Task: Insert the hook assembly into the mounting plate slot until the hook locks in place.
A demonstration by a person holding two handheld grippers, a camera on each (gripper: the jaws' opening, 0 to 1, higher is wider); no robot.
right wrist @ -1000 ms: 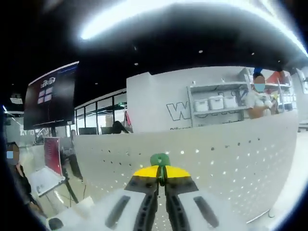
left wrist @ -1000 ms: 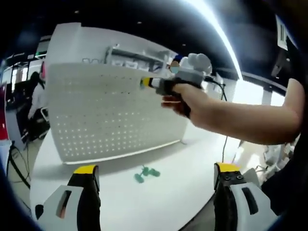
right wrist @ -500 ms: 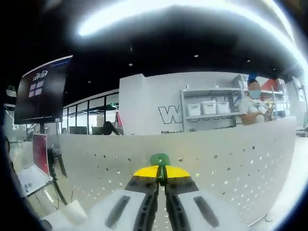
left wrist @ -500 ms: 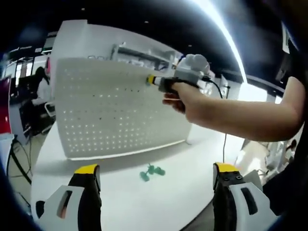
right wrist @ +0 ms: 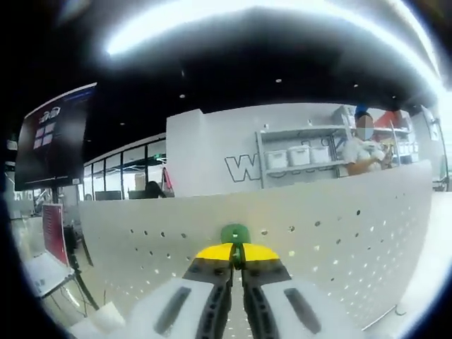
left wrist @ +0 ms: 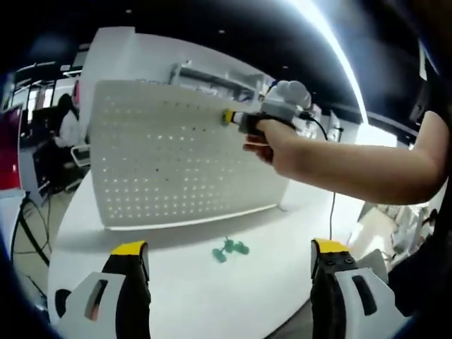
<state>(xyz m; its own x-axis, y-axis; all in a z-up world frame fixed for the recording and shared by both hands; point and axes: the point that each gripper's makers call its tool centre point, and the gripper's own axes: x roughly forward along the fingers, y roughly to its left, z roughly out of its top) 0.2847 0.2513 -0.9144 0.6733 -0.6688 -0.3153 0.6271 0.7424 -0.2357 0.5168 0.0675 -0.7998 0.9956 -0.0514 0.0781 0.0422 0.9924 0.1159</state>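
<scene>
A white pegboard mounting plate [left wrist: 169, 159] stands upright on the white table [left wrist: 212, 296]. My right gripper [left wrist: 231, 117], held in a person's hand, is up against the plate's top right area with a green hook at its tip. In the right gripper view my right gripper [right wrist: 236, 252] is shut on that green hook [right wrist: 234, 234], which touches the plate [right wrist: 339, 233] near its top edge. My left gripper [left wrist: 226, 258] hangs open over the table, with nothing between its jaws. More green hooks [left wrist: 230, 249] lie on the table in front of the plate.
The person's forearm [left wrist: 353, 173] crosses the left gripper view from the right. Behind the plate stand a white wall with shelves and bins [right wrist: 304, 152], a dark screen [right wrist: 49, 138] and other people [right wrist: 364, 148]. The table's left edge [left wrist: 53, 233] drops off toward cables.
The right gripper has pushed the green hook closer into the plate near its top edge. Both views have shifted a little with the hands. The left gripper stays open.
</scene>
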